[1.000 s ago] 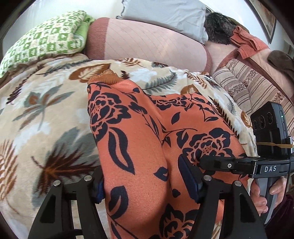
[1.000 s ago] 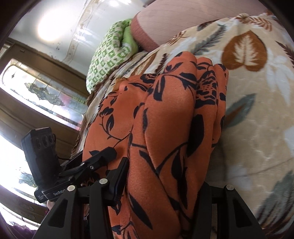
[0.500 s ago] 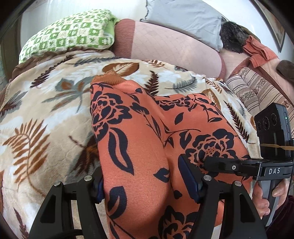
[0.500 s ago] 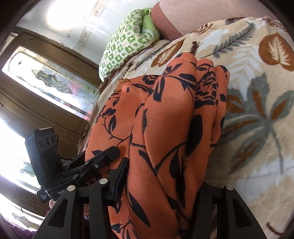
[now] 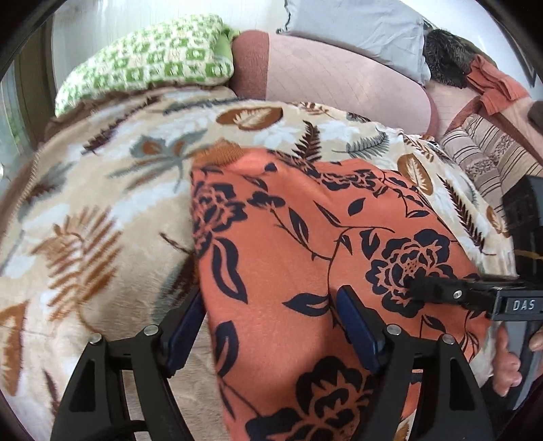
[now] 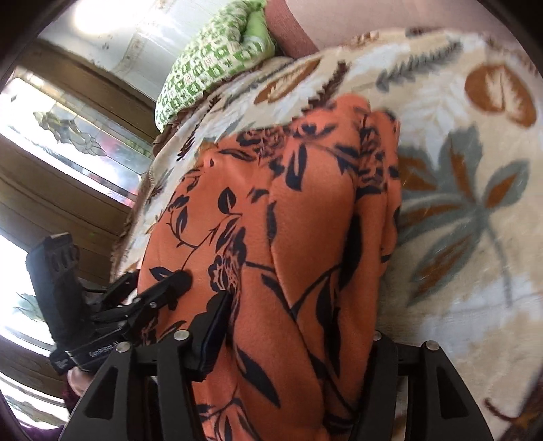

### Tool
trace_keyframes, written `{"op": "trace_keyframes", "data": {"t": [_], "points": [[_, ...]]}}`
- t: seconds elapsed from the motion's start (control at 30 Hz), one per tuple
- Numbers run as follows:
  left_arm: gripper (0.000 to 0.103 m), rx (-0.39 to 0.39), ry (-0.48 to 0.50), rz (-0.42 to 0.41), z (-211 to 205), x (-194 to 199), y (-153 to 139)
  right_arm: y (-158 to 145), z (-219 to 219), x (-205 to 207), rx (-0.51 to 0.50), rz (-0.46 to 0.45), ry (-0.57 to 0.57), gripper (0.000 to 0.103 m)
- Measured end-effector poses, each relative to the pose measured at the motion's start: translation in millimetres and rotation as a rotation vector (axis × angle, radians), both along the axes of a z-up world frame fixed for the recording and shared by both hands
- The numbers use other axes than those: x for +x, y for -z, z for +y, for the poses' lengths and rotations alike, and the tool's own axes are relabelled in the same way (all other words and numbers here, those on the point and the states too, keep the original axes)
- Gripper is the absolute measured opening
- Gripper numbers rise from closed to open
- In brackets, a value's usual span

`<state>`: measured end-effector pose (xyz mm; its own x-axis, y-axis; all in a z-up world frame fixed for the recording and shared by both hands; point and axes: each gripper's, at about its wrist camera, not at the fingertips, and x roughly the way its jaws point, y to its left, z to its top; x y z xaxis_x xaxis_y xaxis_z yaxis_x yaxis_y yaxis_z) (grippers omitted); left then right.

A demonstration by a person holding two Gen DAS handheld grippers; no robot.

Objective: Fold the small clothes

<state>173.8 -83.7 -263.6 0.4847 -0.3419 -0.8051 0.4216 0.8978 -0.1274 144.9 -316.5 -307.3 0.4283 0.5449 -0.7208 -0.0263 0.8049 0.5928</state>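
An orange garment with a black flower print (image 5: 305,244) lies folded in a thick bundle on the leaf-patterned blanket (image 5: 101,237). My left gripper (image 5: 271,325) straddles its near end. Its blue pads (image 5: 356,325) still touch the cloth while the jaws are opening. From the right, my right gripper (image 5: 437,291) reaches onto the same end. In the right wrist view the garment (image 6: 305,220) fills the gap of my right gripper (image 6: 298,334), whose jaws are opening too. Cloth hides its right pad. The left gripper (image 6: 169,288) sits at the bundle's left side.
A green checked pillow (image 5: 152,64) and a pink bolster (image 5: 339,78) lie at the blanket's far edge, with a grey pillow (image 5: 356,30) behind. Striped cushions (image 5: 485,152) and orange cloths (image 5: 495,88) are piled at the right. A wood-framed window (image 6: 68,135) stands to the left.
Both grippers swung sideways across the blanket with the garment's near end between their fingers. The pillows slid rightward in both views. Both pairs of jaws now stand slightly wider.
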Motion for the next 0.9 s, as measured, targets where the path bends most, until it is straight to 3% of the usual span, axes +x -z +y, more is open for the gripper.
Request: {"op": "trace_keyframes", "data": {"t": [0.23,0.33,0.47,0.53,0.57,0.6,0.67,0.9], "points": [[0.079,0.049,-0.029,-0.098,6.0,-5.7,-18.9,-28.8,-20.9,-20.6,-0.079,-0.136,0.138,0.059],[0.079,0.060,-0.037,-0.102,7.7,-4.6,-19.7,-49.7,-19.4,-24.6,-0.186,-0.251,0.203,0.059],[0.079,0.075,-0.042,-0.094,7.5,-2.7,-16.1,-75.3,-4.7,-8.6,-0.245,-0.395,0.210,0.059],[0.079,0.104,-0.038,-0.090,5.4,-1.7,-10.1,-68.6,-0.8,7.6,-0.228,-0.344,0.188,0.059],[0.080,0.114,-0.036,-0.089,4.7,-1.8,-7.4,-56.6,2.8,21.3,-0.209,-0.276,0.171,0.059],[0.082,0.119,-0.029,-0.080,4.2,-0.5,-3.4,-32.3,4.5,38.0,-0.191,-0.148,0.148,0.060],[0.082,0.116,-0.036,-0.070,5.4,-0.7,-2.4,-2.0,3.5,48.0,-0.220,-0.023,0.139,0.060],[0.082,0.107,-0.148,-0.139,18.8,-20.1,-35.7,-61.1,-4.7,-3.0,-0.238,-0.187,0.200,0.060]]}}
